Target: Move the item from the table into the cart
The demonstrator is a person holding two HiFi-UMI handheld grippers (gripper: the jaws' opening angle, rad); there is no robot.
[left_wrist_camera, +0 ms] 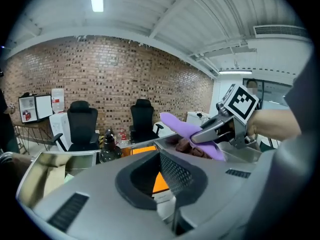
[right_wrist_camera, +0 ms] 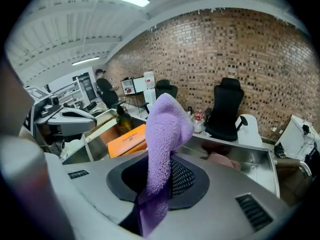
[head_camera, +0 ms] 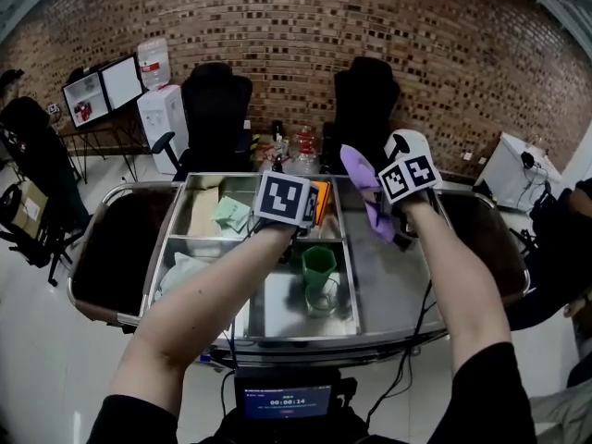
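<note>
Holding purple cloth (right_wrist_camera: 167,119) clenched in right tool (right_wrist_camera: 160,184) above steel cart (head_camera: 388,285); lower well inside walls before release. Left tool (left_wrist_camera: 165,184) closed, empty; keep clear.

Purple cloth (left_wrist_camera: 176,122) clamped in right hand-held gripper (left_wrist_camera: 196,137), brick wall (left_wrist_camera: 125,79) behind
</note>
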